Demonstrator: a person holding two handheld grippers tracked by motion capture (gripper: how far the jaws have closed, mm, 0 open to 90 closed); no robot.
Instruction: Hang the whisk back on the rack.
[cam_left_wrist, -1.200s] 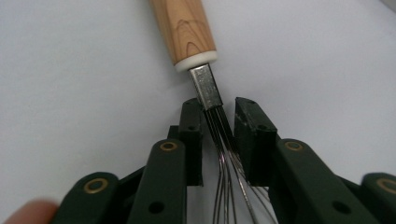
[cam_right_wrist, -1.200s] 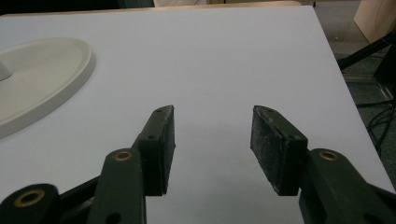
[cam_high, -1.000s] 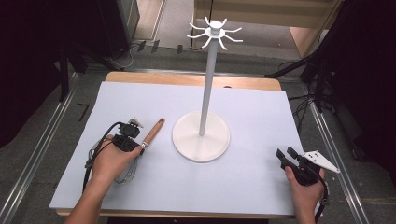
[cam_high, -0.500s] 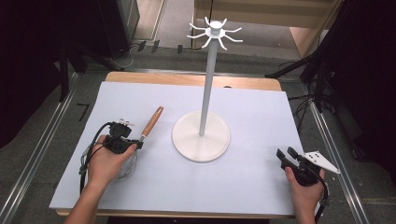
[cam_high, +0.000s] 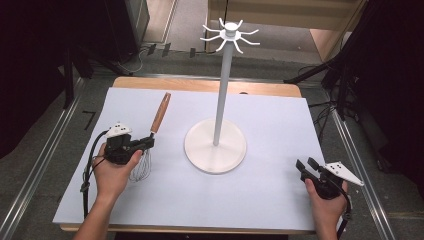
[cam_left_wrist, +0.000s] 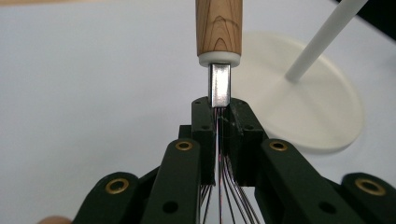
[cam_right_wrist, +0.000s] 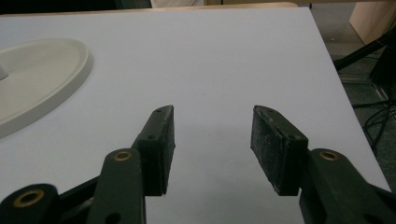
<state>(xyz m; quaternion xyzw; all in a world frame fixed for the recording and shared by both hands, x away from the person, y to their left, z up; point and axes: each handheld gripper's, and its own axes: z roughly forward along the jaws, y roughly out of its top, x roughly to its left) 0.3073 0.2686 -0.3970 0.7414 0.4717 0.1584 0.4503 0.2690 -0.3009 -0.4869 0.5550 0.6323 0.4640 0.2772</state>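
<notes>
Here the left tool (cam_left_wrist: 218, 121) clamps the whisk (cam_left_wrist: 219, 88), hiding its wires; the right tool (cam_right_wrist: 212, 140) gapes.

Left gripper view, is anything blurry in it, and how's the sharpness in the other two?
Left gripper view: the whisk handle is sharp, the white stand behind it soft. Right gripper view: the right claw is crisp, the far table edge slightly soft. High view: evenly lit, dark surroundings.

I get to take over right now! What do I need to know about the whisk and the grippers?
Left gripper: shut on the whisk, gripping the wires just below the metal neck, wooden handle pointing away.
Right gripper: open, holding nothing, low over the table's right front.
White hook stand: mid-table, hooks bare.
Done: whisk grasped.
Left: probably hang it on a hook.
</notes>
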